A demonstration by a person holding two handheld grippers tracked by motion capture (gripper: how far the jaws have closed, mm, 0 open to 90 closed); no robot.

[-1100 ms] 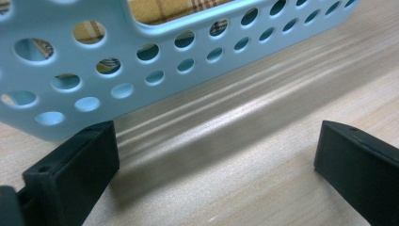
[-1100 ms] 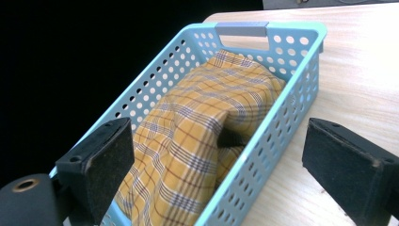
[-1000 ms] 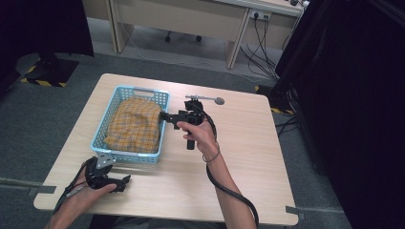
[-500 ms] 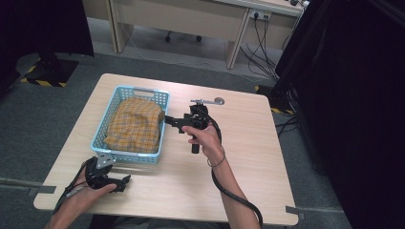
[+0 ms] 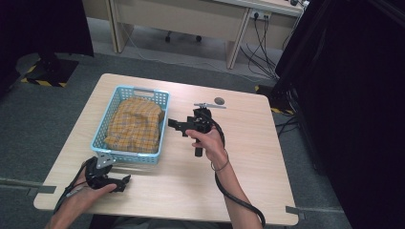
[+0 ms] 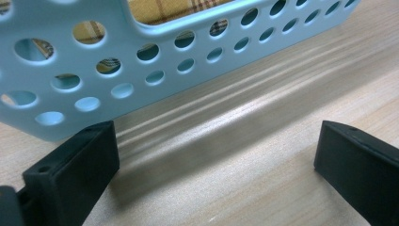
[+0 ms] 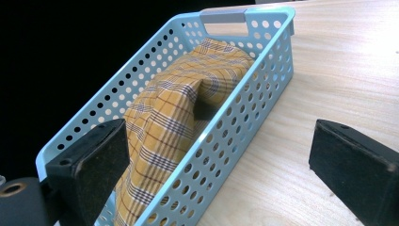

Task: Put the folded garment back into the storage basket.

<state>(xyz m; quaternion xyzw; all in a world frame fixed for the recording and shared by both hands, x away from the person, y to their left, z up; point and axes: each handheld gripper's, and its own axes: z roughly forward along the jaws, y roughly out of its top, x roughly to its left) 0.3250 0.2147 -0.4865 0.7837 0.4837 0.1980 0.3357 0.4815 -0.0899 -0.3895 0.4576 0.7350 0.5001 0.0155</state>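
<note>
From above, we see the basket (image 5: 111, 153) with the cloth (image 5: 133, 125) at ten o'clock on the table (image 5: 258, 157); our right gripper (image 5: 175, 125) hovers beside it. Our left gripper (image 6: 211, 155) rests near its wall, jaws wide. Our right gripper's jaws gape wide, empty.

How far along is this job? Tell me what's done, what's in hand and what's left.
Done: the yellow plaid cloth lies inside the blue basket. In hand: nothing. The right gripper hangs beside the basket's right wall, fingers apart and empty; the left gripper rests on the table by the near corner, also open. Left: probably just setting the right gripper down.
</note>
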